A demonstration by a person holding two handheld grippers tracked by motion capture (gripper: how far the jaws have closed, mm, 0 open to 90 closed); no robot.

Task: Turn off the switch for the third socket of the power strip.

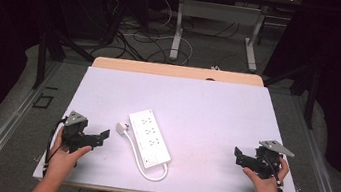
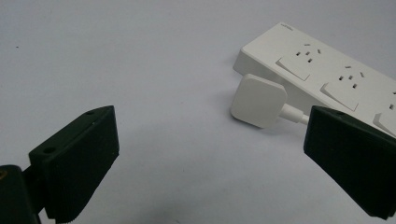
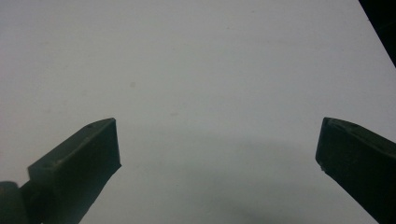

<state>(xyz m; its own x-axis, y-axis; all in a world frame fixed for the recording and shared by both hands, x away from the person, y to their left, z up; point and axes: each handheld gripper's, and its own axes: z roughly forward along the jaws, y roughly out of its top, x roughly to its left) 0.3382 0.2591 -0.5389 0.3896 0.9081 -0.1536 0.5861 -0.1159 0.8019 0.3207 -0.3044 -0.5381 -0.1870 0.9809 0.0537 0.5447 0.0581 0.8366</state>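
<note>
A white power strip [image 1: 149, 138] lies slanted near the middle of the white table [image 1: 197, 105], its cable looped at the near end and its white plug [image 1: 122, 128] lying loose beside its far left end. My left gripper [image 1: 102, 136] rests at the table's left, open, pointing right toward the plug, a short way off. Along its wide-apart jaws I see the plug [image 2: 258, 100] and the power strip [image 2: 327, 77] ahead to the right. At the right side my right gripper [image 1: 237, 155] is open too, pointing left over bare table [image 3: 187, 70], nothing between its jaws.
Beyond the table's far wooden edge [image 1: 177, 70] the floor holds tangled cables [image 1: 136, 35] and the metal legs of another desk [image 1: 215, 31]. Dark curtains close in both sides. A dark gap [image 3: 380, 23] past the table edge sits at the upper right of the right gripper view.
</note>
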